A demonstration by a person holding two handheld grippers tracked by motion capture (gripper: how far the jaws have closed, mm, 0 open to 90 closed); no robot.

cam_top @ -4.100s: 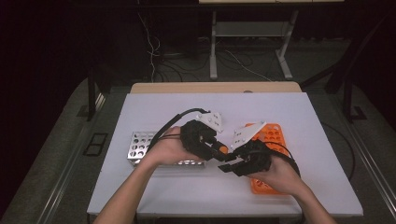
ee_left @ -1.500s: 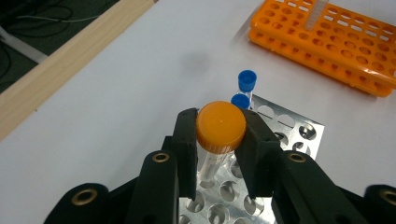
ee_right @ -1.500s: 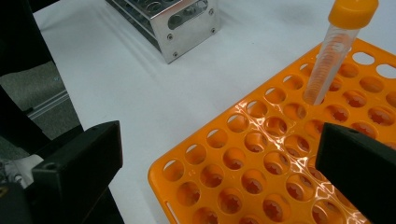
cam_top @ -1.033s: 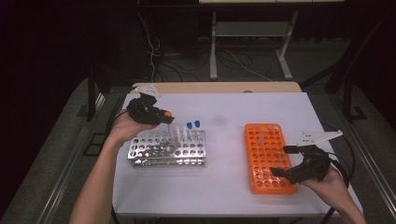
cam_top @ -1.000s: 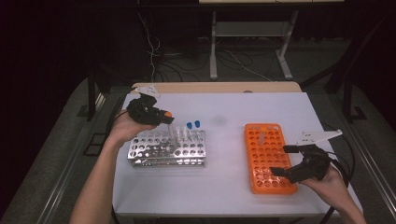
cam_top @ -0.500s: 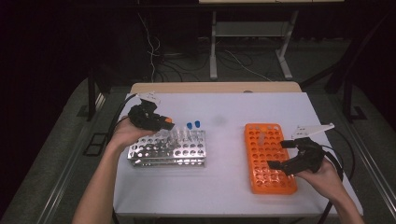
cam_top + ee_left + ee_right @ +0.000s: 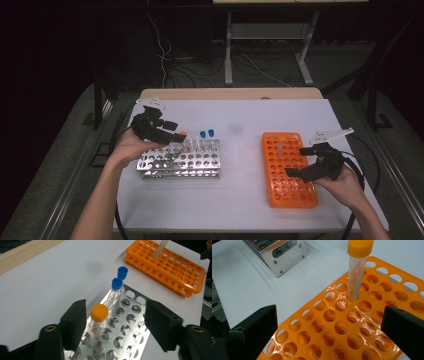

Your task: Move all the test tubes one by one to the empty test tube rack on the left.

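One orange-capped tube (image 7: 99, 316) now stands in the steel rack (image 7: 130, 332), the left gripper (image 7: 113, 323) just opening off it; another tube (image 7: 357, 272) waits in the orange rack (image 7: 372, 325), right gripper (image 7: 329, 332) wide.

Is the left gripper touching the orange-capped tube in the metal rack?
Apart. The left gripper view shows the left gripper just opened, with gaps between both jaws and the orange-capped tube.

The high view looks forward and down over the whole white table (image 7: 240, 200). Each gripper view sits close above a rack; both catch the orange rack (image 7: 172, 267)
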